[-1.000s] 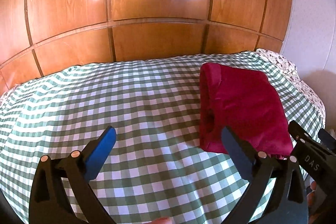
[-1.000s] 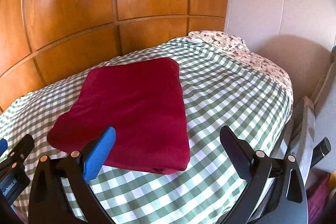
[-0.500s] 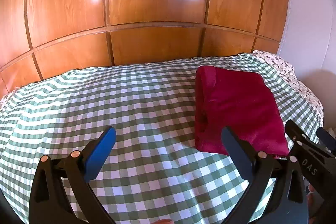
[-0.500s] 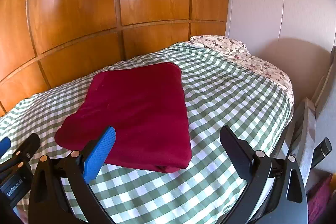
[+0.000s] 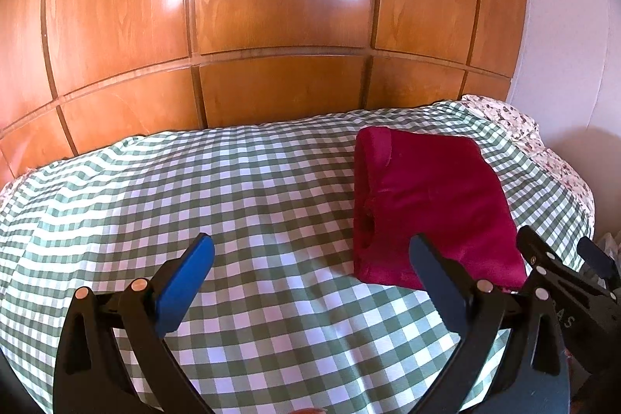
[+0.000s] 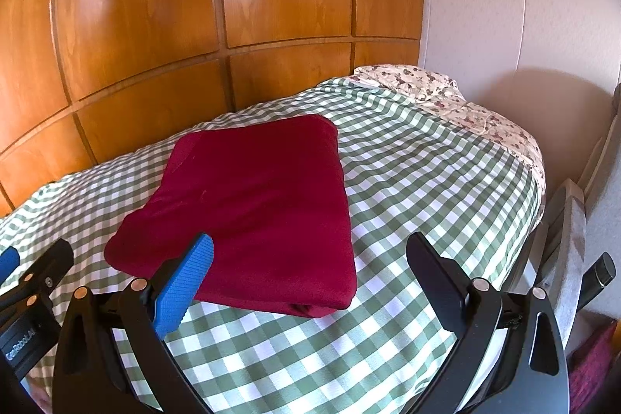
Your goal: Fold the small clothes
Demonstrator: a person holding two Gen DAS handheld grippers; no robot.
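Observation:
A dark red garment lies folded into a flat rectangle on the green checked bed cover, toward the right side. In the right wrist view the same red garment sits just beyond my fingers, its near corner behind the blue left pad. My left gripper stands open above bare cover, holding nothing, with the garment behind its right finger. My right gripper is open too, nothing in it, hovering over the garment's near right corner. The right gripper's body shows at the left view's right edge.
A wooden panelled wall runs behind the bed. A floral pillow lies at the far right corner against a white wall. The bed's right edge drops to a grey chair-like frame and a dark handle.
Both grippers have drawn back and up from the garment, so it looks smaller and farther. The garment lies still, and both grippers stay open.

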